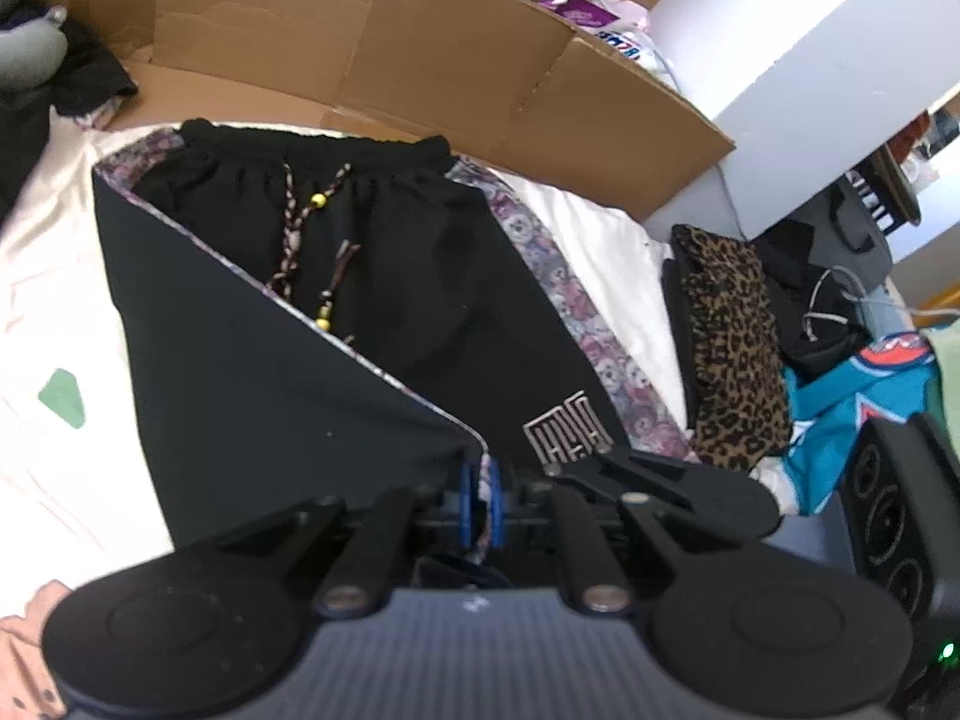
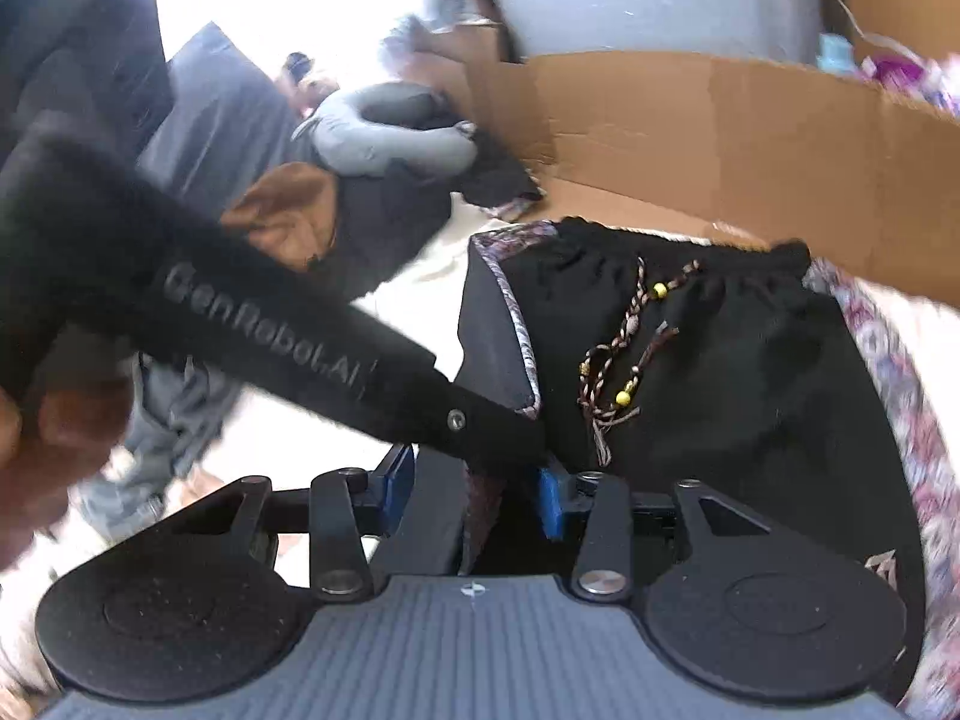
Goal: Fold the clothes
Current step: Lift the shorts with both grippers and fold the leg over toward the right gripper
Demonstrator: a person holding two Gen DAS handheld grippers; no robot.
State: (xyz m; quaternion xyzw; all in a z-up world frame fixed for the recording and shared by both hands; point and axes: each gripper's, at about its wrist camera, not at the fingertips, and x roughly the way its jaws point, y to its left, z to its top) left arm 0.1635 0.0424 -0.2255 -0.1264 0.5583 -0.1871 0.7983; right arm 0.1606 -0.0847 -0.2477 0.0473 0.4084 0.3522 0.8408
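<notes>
Shorts (image 1: pixel 372 300) lie partly folded, one side drawn diagonally toward five o'clock. Left gripper (image 1: pixel 480 495) pinches that hem; right gripper (image 2: pixel 477 498) spread wide. Further folds remain.

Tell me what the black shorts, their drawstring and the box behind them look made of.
Black shorts: matte woven or knit fabric, gathered waistband, floral printed side trim. Drawstring: braided cord with glossy yellow beads, likely plastic. Box: brown corrugated cardboard, creased flaps.
</notes>
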